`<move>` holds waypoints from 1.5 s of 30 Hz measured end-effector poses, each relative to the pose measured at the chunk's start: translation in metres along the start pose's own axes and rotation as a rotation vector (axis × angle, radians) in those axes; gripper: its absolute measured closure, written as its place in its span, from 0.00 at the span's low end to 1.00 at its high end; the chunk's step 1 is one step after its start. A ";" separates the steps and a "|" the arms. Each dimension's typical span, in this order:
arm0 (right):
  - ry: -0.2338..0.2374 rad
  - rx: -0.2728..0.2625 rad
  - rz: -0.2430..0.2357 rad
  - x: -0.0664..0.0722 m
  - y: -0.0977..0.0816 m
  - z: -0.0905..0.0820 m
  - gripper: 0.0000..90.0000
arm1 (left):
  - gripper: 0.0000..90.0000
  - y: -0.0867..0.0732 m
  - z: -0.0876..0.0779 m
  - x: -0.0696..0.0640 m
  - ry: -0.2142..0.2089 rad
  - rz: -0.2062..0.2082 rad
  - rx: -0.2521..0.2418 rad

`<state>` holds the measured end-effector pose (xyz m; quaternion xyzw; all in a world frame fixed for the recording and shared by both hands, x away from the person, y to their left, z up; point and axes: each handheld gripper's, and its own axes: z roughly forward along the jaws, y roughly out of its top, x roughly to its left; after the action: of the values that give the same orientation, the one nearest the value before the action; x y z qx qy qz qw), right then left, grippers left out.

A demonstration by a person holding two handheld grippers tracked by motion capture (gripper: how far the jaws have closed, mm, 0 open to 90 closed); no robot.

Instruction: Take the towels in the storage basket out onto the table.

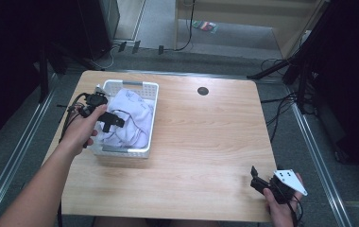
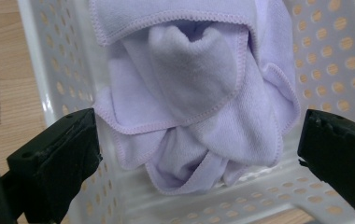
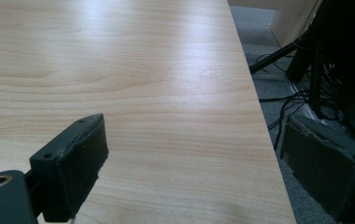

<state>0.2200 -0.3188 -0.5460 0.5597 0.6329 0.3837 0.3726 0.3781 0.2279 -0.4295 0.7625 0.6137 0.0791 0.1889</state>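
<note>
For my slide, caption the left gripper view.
Open left gripper poised over a crumpled lilac cloth in a white basket.

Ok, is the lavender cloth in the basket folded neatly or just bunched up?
Bunched up. The lavender cloth lies crumpled in the white basket, its stitched edges overlapping in loose folds, with the open left gripper poised around it.

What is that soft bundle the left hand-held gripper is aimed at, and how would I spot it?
On the wooden table, find the white perforated basket near the left edge. The crumpled pale lilac cloth lies inside it, the only soft thing there, with stitched hems.
</note>
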 end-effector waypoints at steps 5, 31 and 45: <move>0.003 0.000 -0.001 0.000 0.000 0.000 0.09 | 0.00 0.008 0.010 -0.005 0.025 -0.004 0.052; 0.012 -0.001 0.004 -0.001 0.000 0.000 0.09 | 0.00 0.039 0.079 -0.021 0.073 -0.152 0.157; 0.012 -0.001 0.003 -0.001 0.000 0.000 0.09 | 0.00 0.036 0.108 -0.030 0.161 -0.112 0.214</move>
<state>0.2202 -0.3193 -0.5460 0.5580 0.6341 0.3881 0.3687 0.4413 0.1720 -0.5111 0.7341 0.6733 0.0636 0.0610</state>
